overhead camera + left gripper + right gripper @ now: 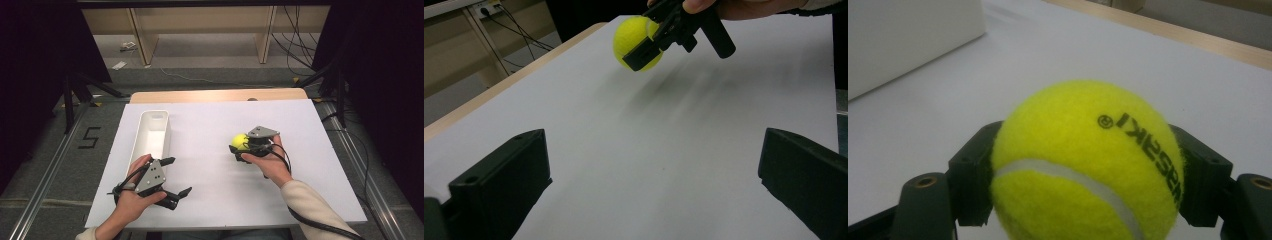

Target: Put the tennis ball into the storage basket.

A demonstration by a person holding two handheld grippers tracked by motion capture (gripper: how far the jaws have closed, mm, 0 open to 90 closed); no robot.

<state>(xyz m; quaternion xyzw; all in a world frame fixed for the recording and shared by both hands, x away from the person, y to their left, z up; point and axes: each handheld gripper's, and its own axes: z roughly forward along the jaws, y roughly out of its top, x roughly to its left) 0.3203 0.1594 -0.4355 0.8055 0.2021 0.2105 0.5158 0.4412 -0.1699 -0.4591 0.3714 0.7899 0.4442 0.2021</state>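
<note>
Left hand (131,197): comes in from the bottom left of the high view, wrapped around its gripper near the near-left corner of the board, the grey plate on top.
Left gripper (176,176): points toward the middle of the board — jaws spread wide, nothing between them. In its own view the two black jaws stand far apart over bare white surface.
Right hand (270,161): reaches in from the bottom right, sleeve (312,207) cream-coloured, palm turned up under the gripper, cable (320,225) trailing back along the forearm.
Right gripper (239,145): right of centre on the board, pointing left, closed on the ball. Its own view shows a jaw pressed against each side of the ball.
Ball (240,141): yellow tennis ball with a white seam and black lettering, clamped between the right jaws. In the left gripper view it looks lifted clear of the board, with a soft shadow below it.
Bin (164,116): long white open bin on the left half of the board, its near end just beside the left hand — well apart from the ball.
Board (210,130): white sheet covering the table (215,95), whose wooden edge shows along the far side.
Open room: bare board between bin and ball, and across the near middle between the two grippers.
</note>
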